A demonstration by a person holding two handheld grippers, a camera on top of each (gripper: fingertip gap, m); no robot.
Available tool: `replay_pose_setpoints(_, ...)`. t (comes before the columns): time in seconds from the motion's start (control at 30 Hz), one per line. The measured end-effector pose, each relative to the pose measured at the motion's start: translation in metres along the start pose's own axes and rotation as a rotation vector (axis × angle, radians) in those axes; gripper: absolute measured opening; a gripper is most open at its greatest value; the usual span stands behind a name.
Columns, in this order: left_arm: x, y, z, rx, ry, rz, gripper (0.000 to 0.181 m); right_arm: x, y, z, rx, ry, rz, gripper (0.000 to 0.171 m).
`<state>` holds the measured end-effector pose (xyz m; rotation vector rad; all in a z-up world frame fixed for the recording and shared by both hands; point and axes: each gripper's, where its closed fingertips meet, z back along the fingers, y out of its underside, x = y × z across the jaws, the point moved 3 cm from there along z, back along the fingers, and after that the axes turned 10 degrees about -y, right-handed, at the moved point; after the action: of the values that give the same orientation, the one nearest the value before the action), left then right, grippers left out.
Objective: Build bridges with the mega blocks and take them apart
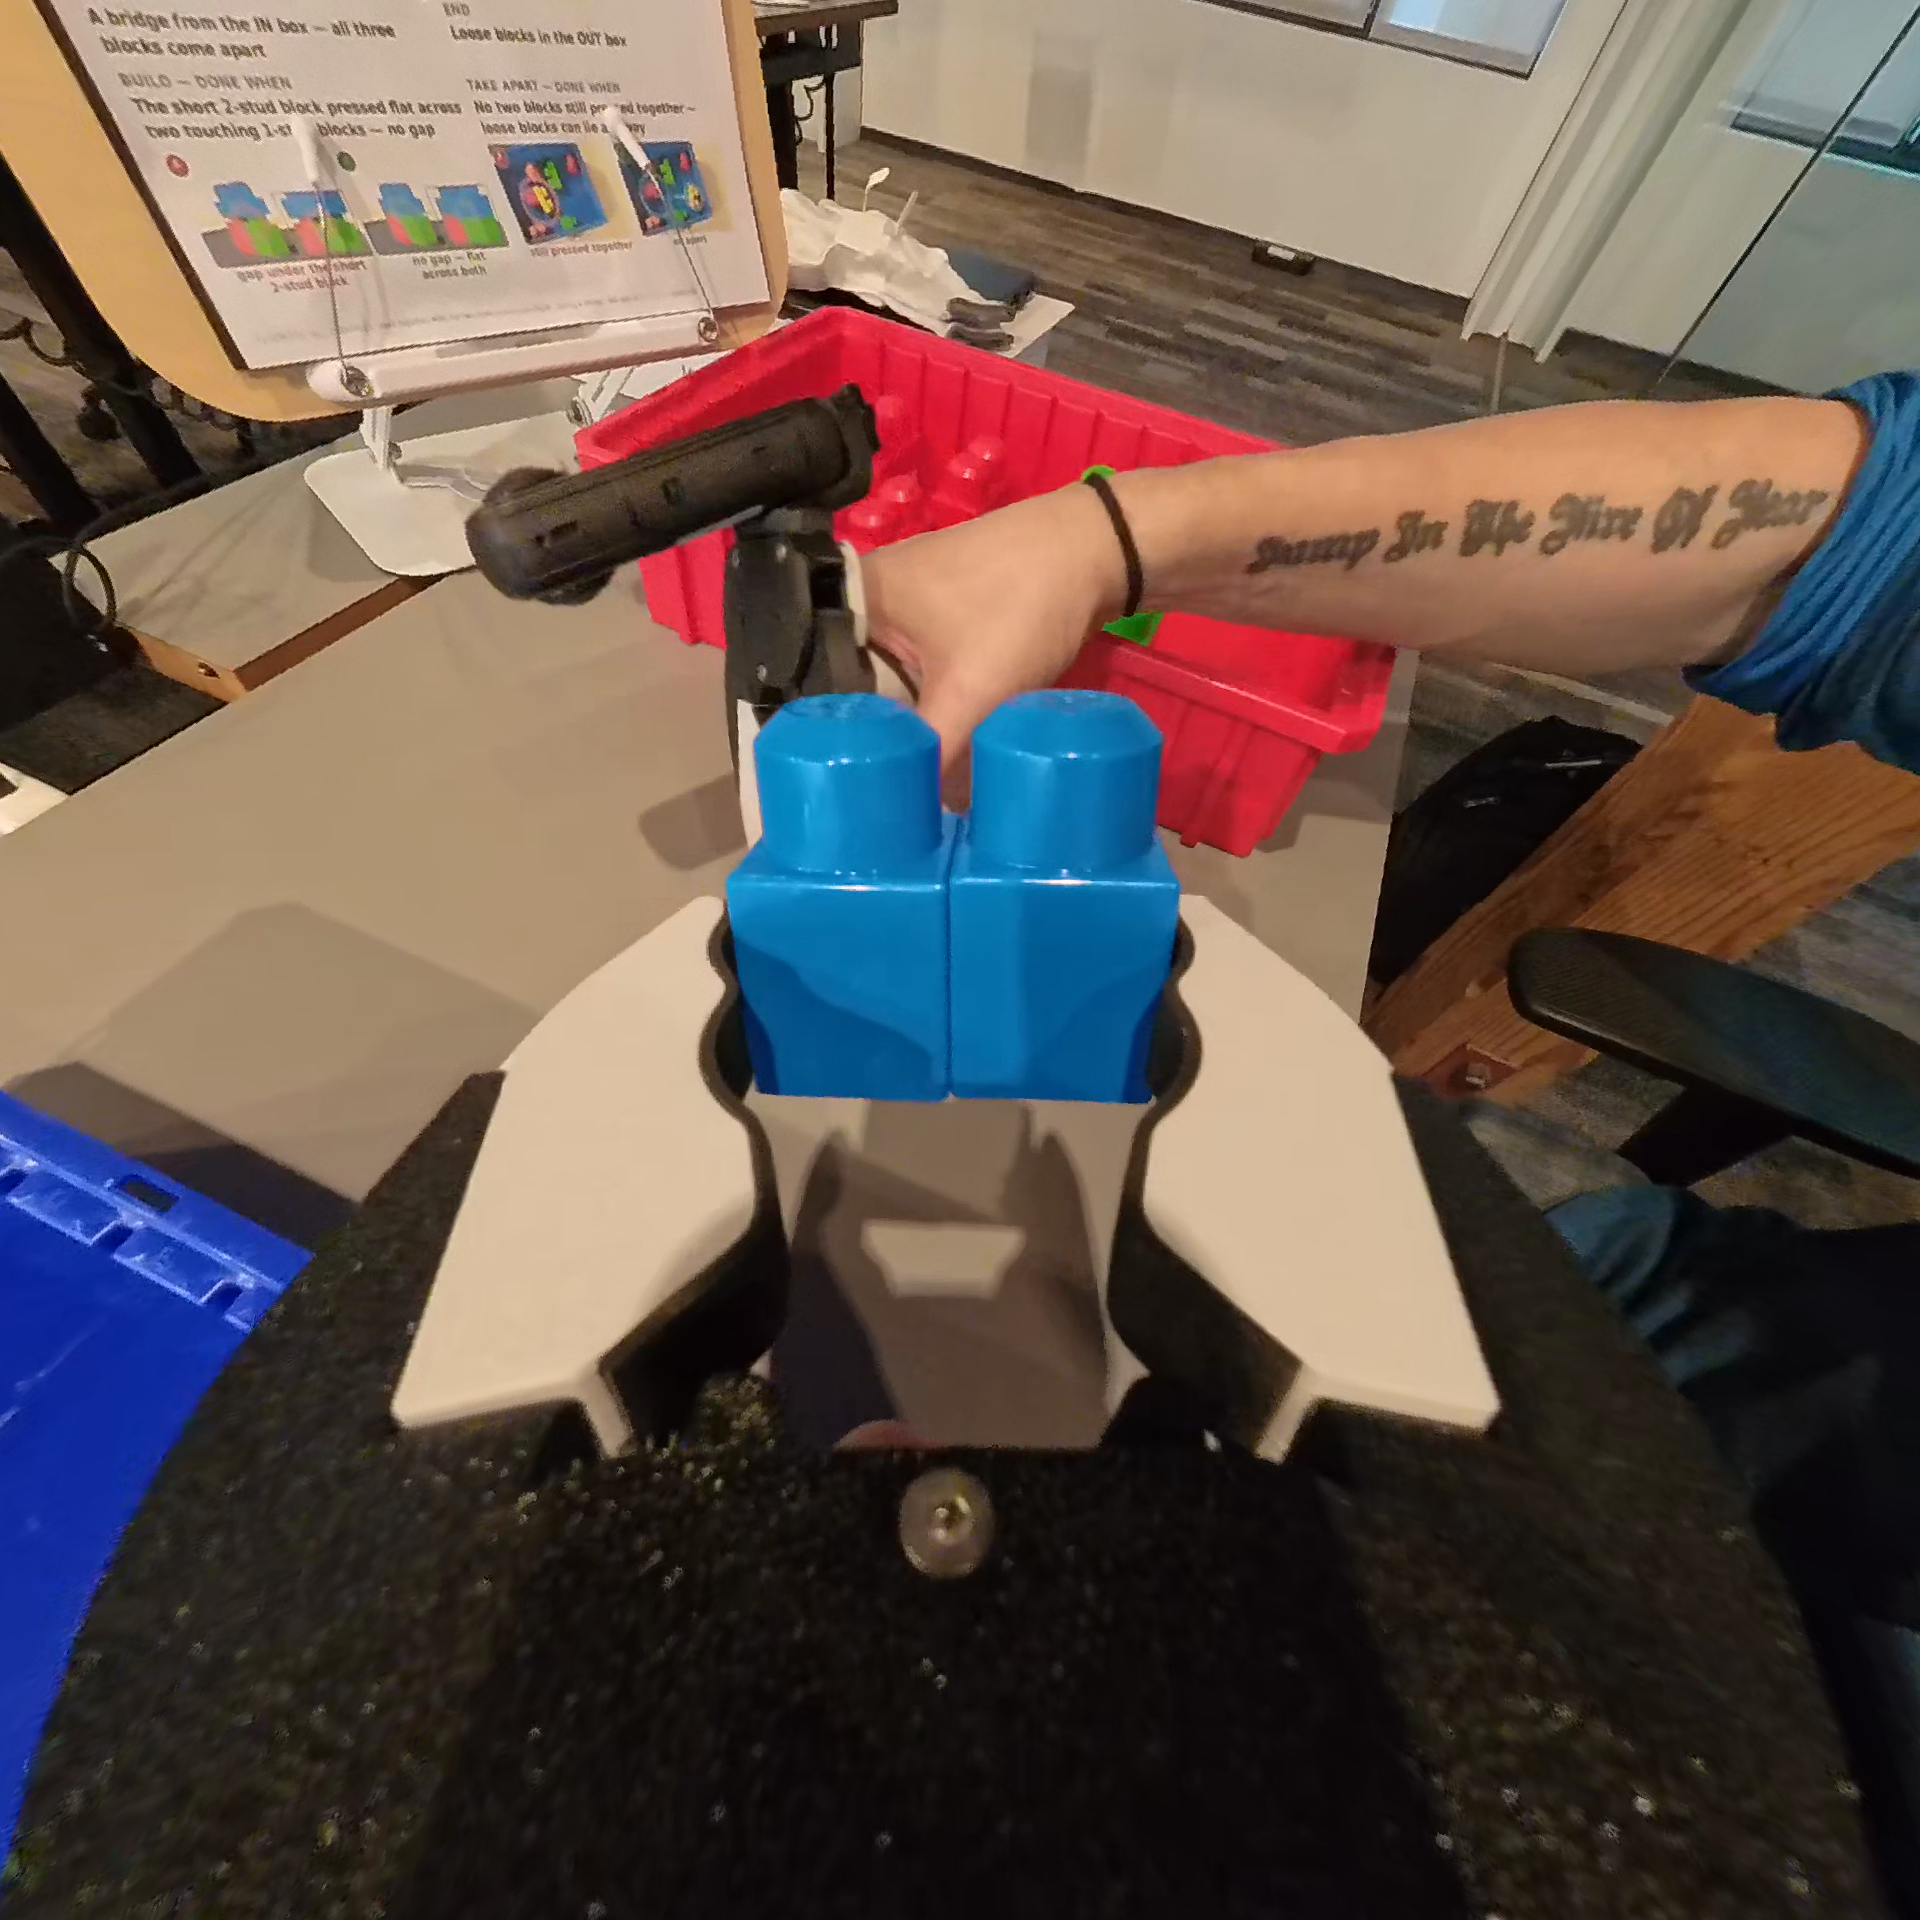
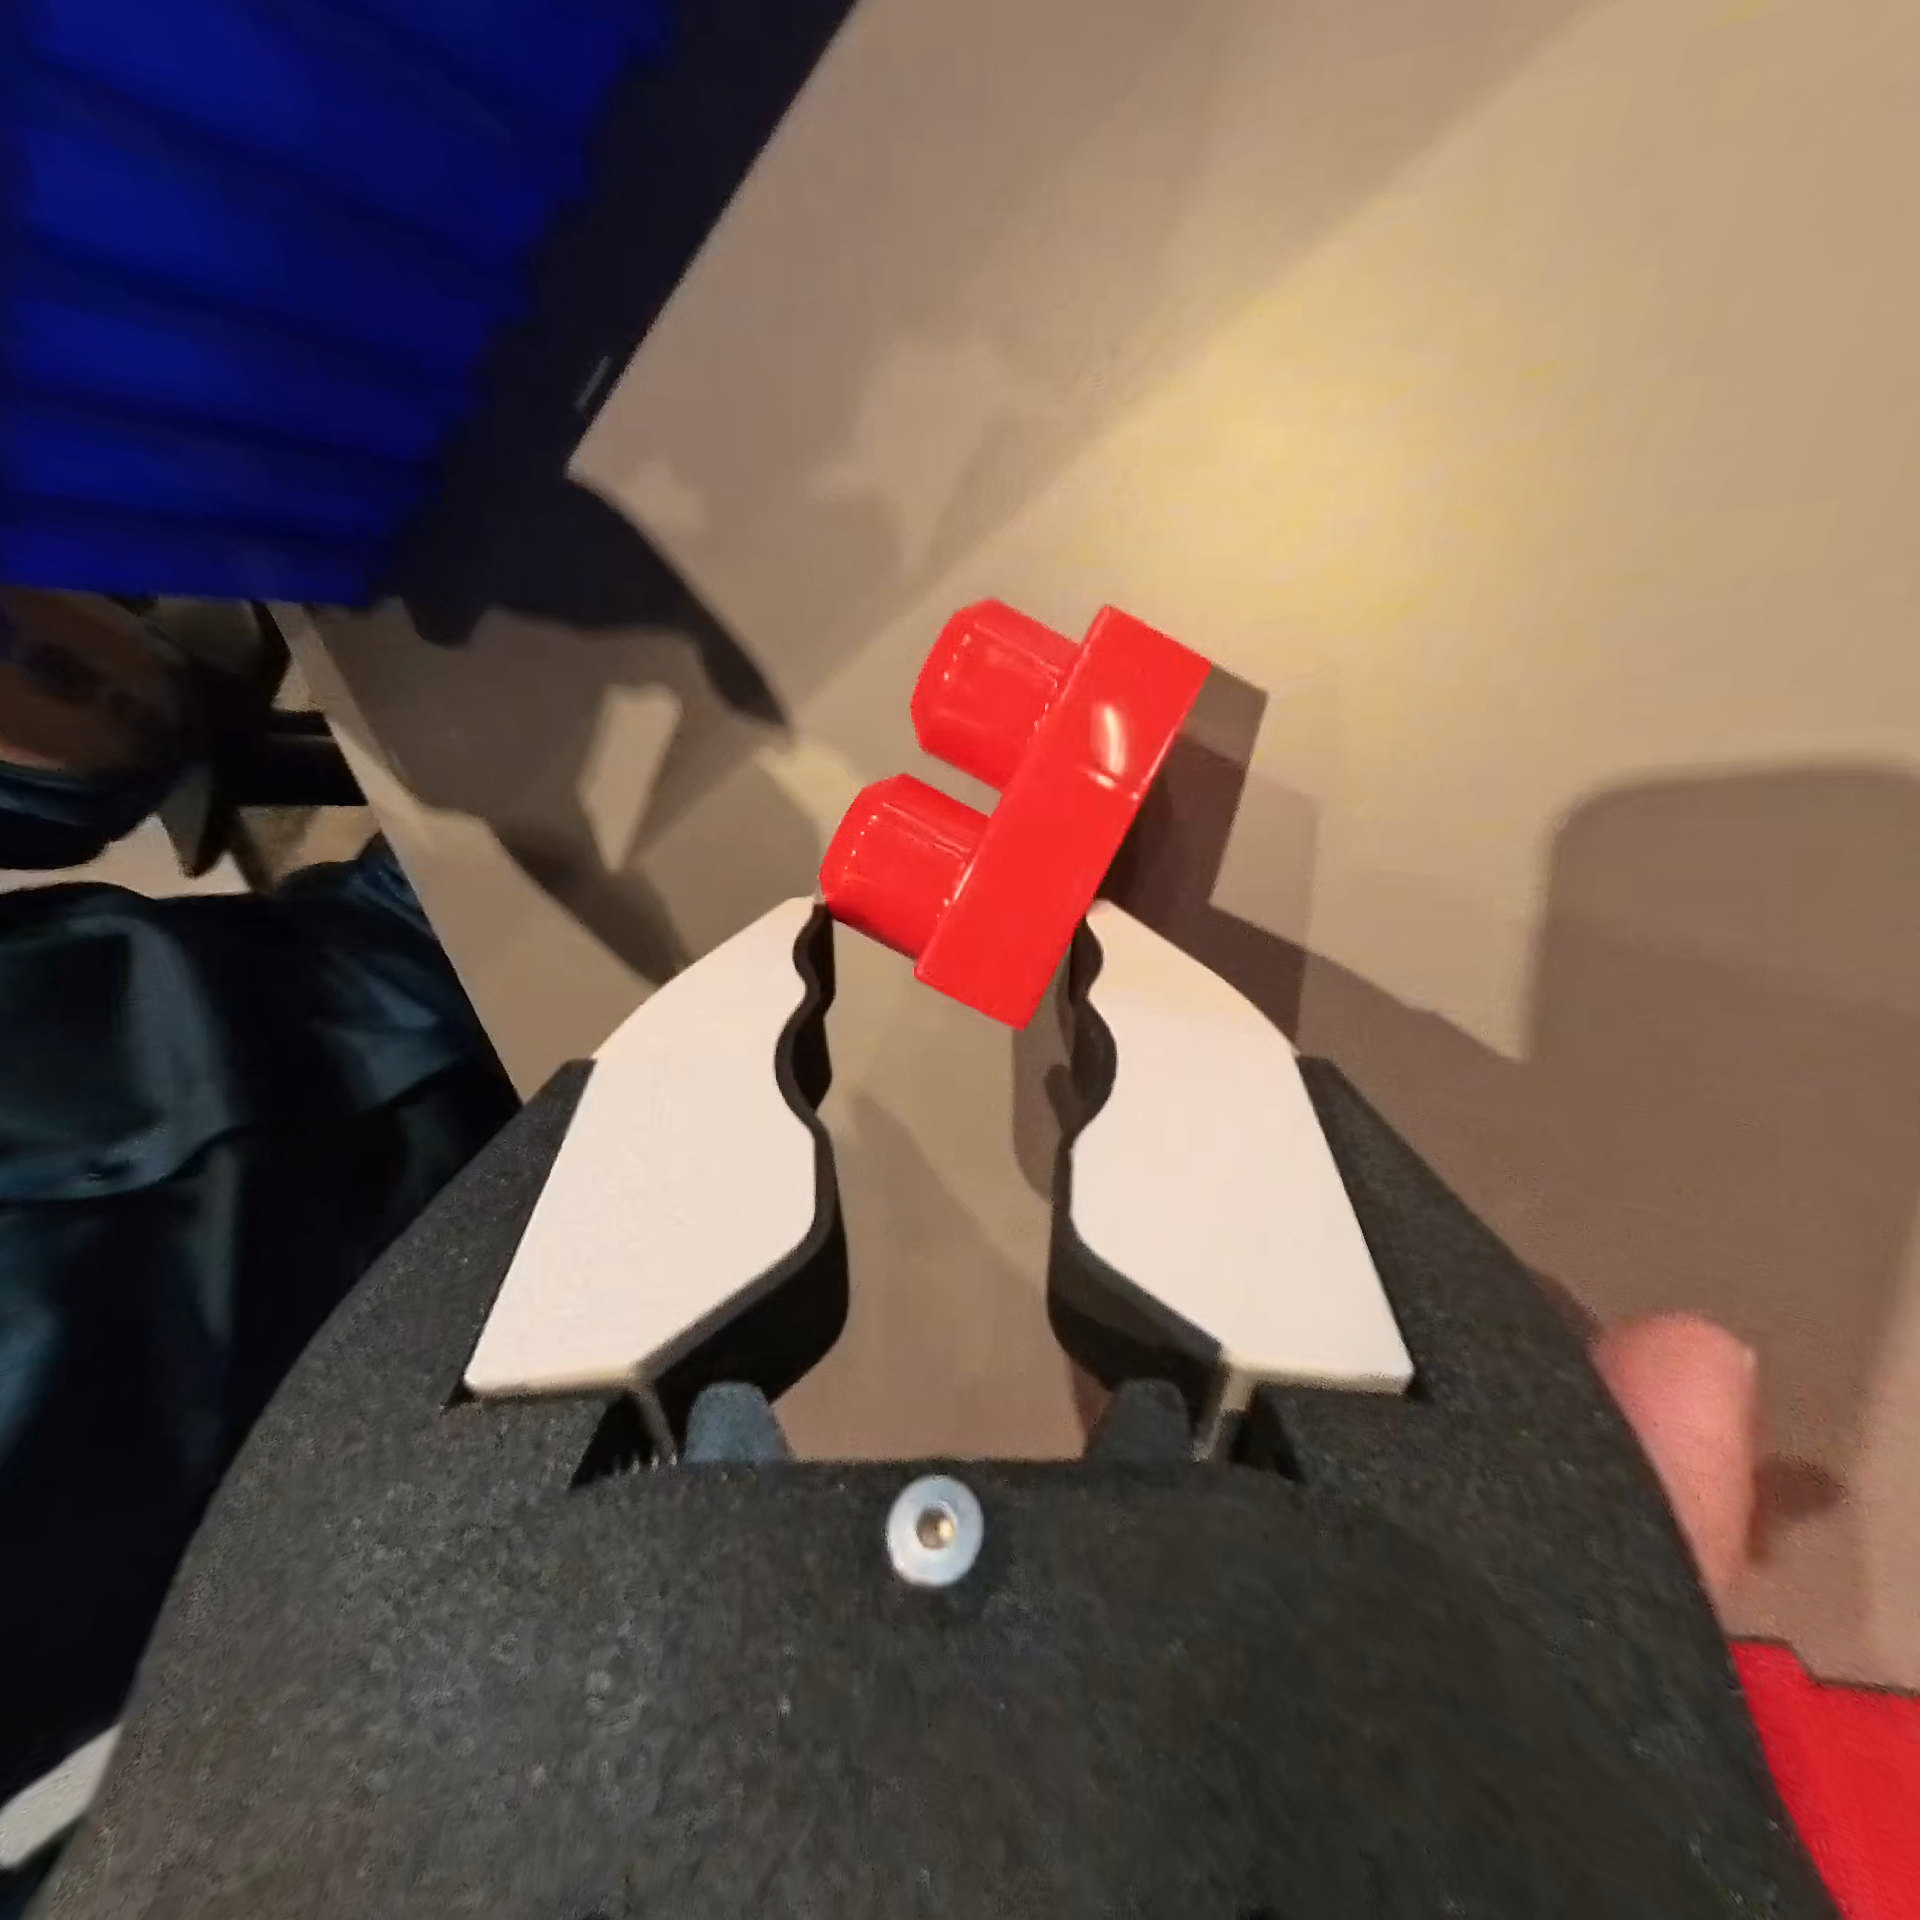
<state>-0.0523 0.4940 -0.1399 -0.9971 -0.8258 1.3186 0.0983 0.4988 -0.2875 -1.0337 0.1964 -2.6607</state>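
Observation:
In the left wrist view, my left gripper (image 1: 951, 997) is shut on two blue one-stud blocks (image 1: 951, 935) held side by side and touching, studs up, above the grey table (image 1: 364, 831). Behind them the other gripper (image 1: 790, 644) shows, held by a person's hand (image 1: 987, 623). In the right wrist view, my right gripper (image 2: 951, 935) is shut on a short red two-stud block (image 2: 1039, 821), gripped at its near end and tilted, studs pointing left, above the table (image 2: 1351, 416).
A red bin (image 1: 1195, 665) with red blocks and a green one stands at the table's far right. A blue bin (image 1: 114, 1351) sits near left, also in the right wrist view (image 2: 239, 291). An instruction board on a stand (image 1: 416, 177) is at the back left. A black chair (image 1: 1714, 1039) is at right.

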Motion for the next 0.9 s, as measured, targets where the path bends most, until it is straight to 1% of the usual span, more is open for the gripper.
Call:
replay_pose_setpoints(0.03, 0.000, 0.000, 0.000, -0.001, 0.003, 0.002, 0.075, -0.004, 0.001, 0.000, -0.003, -0.003, -0.026, 0.043)
replay_pose_setpoints(0.27, -0.001, 0.001, -0.002, 0.001, 0.011, 0.006, 0.075, -0.023, 0.007, 0.005, -0.035, -0.006, -0.157, 0.042)
replay_pose_setpoints(0.4, -0.001, 0.001, -0.004, 0.002, 0.015, 0.010, 0.075, -0.024, 0.006, 0.008, -0.082, -0.052, -0.223, 0.040)
replay_pose_setpoints(0.43, -0.002, 0.001, -0.004, 0.003, 0.016, 0.010, 0.075, -0.023, 0.005, 0.010, -0.094, -0.068, -0.227, 0.021)
replay_pose_setpoints(0.5, -0.002, 0.001, -0.004, 0.004, 0.016, 0.009, 0.075, -0.027, 0.004, 0.012, -0.109, -0.043, -0.245, 0.021)
replay_pose_setpoints(0.63, -0.003, 0.001, -0.004, 0.003, 0.016, 0.008, 0.075, -0.029, 0.004, 0.015, -0.090, 0.029, -0.218, 0.021)
replay_pose_setpoints(0.7, -0.003, 0.001, -0.004, 0.002, 0.017, 0.009, 0.075, -0.032, 0.005, 0.016, -0.070, 0.094, -0.201, 0.021)
replay_pose_setpoints(0.73, -0.003, 0.001, -0.004, 0.002, 0.018, 0.009, 0.075, -0.033, 0.005, 0.016, -0.059, 0.128, -0.188, 0.017)
replay_pose_setpoints(0.77, -0.003, 0.001, -0.004, 0.002, 0.019, 0.009, 0.075, -0.032, 0.006, 0.017, -0.049, 0.148, -0.180, 0.017)
replay_pose_setpoints(0.87, -0.004, 0.001, -0.005, 0.003, 0.020, 0.008, 0.075, -0.026, 0.005, 0.015, -0.038, 0.138, -0.166, 0.015)
replay_pose_setpoints(0.9, -0.004, 0.001, -0.005, 0.003, 0.021, 0.008, 0.075, -0.027, 0.005, 0.017, -0.034, 0.163, -0.158, 0.015)
